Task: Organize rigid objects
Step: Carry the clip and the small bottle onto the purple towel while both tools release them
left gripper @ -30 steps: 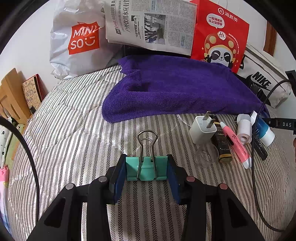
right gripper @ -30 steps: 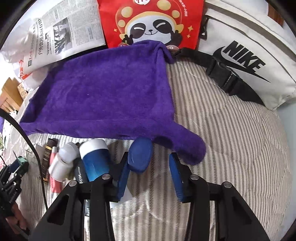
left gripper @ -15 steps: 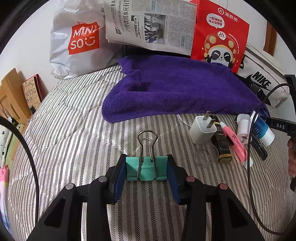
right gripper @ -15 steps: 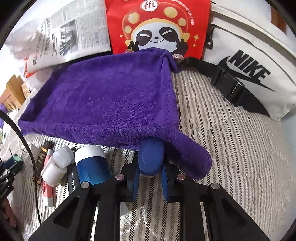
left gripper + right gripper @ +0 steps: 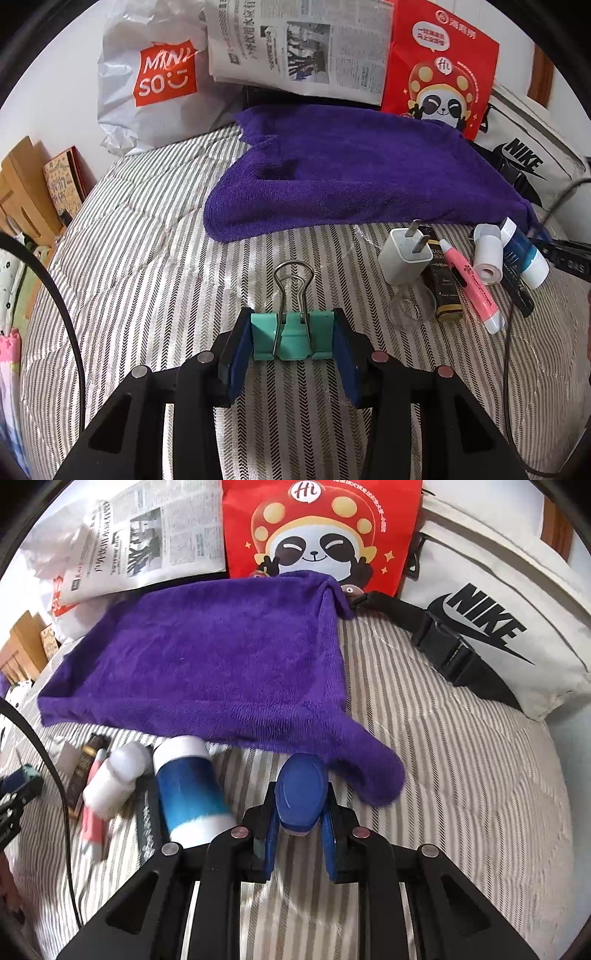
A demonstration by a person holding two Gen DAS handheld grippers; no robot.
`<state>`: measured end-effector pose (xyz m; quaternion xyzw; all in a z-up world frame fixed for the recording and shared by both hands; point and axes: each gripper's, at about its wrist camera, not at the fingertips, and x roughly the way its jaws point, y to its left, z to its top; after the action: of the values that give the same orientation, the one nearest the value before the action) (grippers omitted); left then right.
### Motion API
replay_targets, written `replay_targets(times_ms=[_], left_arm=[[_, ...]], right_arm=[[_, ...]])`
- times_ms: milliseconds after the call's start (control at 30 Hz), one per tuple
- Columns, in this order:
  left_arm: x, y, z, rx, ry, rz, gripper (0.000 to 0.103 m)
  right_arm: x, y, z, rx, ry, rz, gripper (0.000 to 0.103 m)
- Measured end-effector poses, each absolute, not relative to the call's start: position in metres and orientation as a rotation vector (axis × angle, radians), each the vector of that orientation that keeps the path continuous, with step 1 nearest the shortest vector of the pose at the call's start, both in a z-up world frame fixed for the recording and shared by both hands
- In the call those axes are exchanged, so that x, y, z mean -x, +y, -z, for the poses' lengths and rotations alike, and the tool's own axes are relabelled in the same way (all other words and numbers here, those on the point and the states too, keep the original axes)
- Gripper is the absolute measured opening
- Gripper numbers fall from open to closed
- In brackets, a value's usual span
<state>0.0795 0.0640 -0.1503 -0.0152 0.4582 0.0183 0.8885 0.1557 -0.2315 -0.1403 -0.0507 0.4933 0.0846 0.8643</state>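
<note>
Gripping a green binder clip (image 5: 291,339), the left gripper (image 5: 291,345) sits low in the middle of its view, with the blue pads pressed on both sides of the clip and the wire handle sticking up. The right gripper (image 5: 301,812) is clamped on a small blue oval thing (image 5: 301,797) at the lower middle of its view; its jaws were just closing on it. Both hang over a striped bed cover (image 5: 147,258).

Just left of the oval thing lies a blue and white bottle (image 5: 192,786), touching a small white bottle (image 5: 114,779). In the left view, at the right side, a white plug charger (image 5: 404,256), a dark tube (image 5: 447,291) and a pink pen (image 5: 472,284) lie close together.

Farther back a purple towel (image 5: 351,177) is spread out. Behind it, along the top, stand a MINISO bag (image 5: 155,77), a newspaper (image 5: 299,48), a red panda bag (image 5: 321,531) and, at the right, a white NIKE bag (image 5: 491,602).
</note>
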Motion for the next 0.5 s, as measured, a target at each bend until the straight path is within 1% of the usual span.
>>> replay_targets(times_ms=[200,500], left_arm=[[-0.085,0.068,0.146,0.065,0.995,-0.031,0.039],[-0.097,0.077,0.114,0.129,0.945,-0.021,0.039]], right_arm=[[-0.145,-0.236,0.115,0.116,0.997,-0.187,0.021],[-0.153,-0.227,0.089,0.096,0.956,-0.217,0.021]])
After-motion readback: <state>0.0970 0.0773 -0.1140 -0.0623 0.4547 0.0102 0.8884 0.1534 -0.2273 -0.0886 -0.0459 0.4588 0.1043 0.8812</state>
